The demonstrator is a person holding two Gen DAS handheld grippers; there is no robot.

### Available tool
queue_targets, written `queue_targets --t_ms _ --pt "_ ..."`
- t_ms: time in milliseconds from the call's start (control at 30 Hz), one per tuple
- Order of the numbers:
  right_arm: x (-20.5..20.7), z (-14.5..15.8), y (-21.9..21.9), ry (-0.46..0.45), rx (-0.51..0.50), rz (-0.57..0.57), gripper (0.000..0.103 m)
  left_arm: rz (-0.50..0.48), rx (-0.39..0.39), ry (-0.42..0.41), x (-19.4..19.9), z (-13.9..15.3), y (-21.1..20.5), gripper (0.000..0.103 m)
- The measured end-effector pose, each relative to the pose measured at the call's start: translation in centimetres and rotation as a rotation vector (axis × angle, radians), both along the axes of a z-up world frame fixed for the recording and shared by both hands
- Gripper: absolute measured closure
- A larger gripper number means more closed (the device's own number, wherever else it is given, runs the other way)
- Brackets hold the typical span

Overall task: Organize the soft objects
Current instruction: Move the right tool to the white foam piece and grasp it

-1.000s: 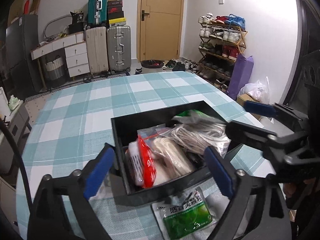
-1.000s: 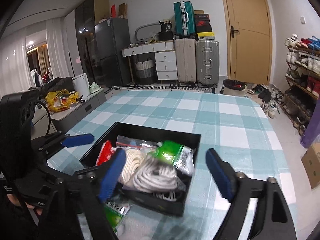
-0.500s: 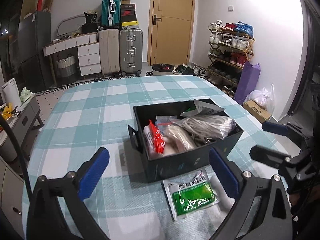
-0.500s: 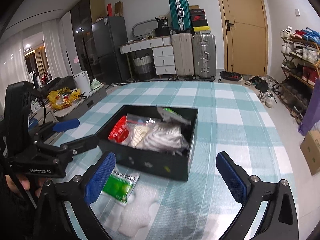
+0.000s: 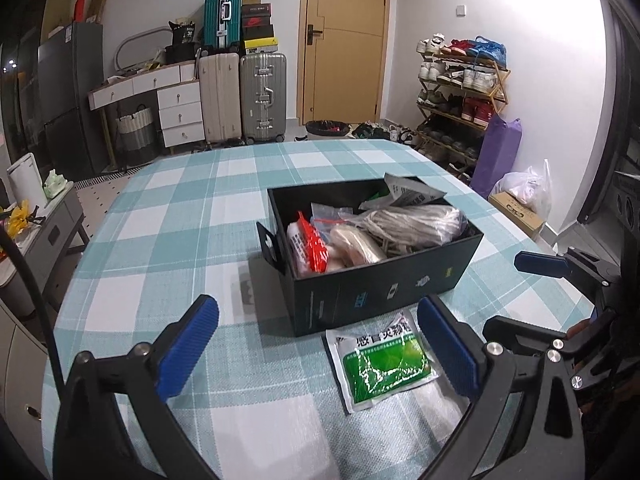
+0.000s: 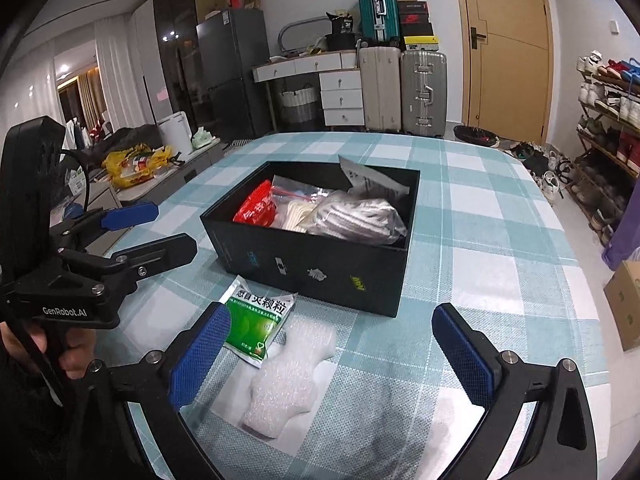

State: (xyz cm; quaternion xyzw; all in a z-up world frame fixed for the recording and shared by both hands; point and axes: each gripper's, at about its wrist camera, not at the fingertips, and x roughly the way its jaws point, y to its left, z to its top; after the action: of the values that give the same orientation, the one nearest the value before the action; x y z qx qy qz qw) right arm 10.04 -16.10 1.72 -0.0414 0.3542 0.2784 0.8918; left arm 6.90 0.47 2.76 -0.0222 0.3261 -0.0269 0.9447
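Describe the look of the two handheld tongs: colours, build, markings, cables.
Both tongs are matte black angular frames with silver screws, and each finger ends in a ribbed blue pad. The left tongs and the right tongs look alike. The right wrist view shows white "GenRobot.AI" lettering on the left unit, a black cable and a bare hand gripping its handle.

place: home | evidence: suitcases (image 5: 262, 96), shoe rack (image 5: 460, 92), fridge (image 6: 230, 72), door (image 5: 344, 40)

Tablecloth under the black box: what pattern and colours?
A teal-and-white check; the tablecloth shows best in the left wrist view, spreading around the black box.
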Motion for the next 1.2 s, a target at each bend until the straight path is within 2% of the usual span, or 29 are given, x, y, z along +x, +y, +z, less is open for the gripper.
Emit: queue_targets --t_ms 333,700,1067,1200 --pt "0.6 -1.4 0.4 0.047 -0.042 0.013 0.001 0.005 0.011 0.037 0.1 -1.5 0.0 0.002" --pt "0.9 -4.0 1.5 0.129 -0.137 0.044 0.001 -0.001 0.005 0.063 0.1 -2.3 -0.1 0.002" --pt "0.5 -4.2 1.1 0.152 -0.149 0.065 0.001 0.0 -0.002 0.073 0.2 -2.6 -0.2 0.003" --pt "-0.1 -4.2 1.3 0.152 -0.155 0.11 0.001 -0.003 0.001 0.078 0.3 -2.6 -0.3 0.003"
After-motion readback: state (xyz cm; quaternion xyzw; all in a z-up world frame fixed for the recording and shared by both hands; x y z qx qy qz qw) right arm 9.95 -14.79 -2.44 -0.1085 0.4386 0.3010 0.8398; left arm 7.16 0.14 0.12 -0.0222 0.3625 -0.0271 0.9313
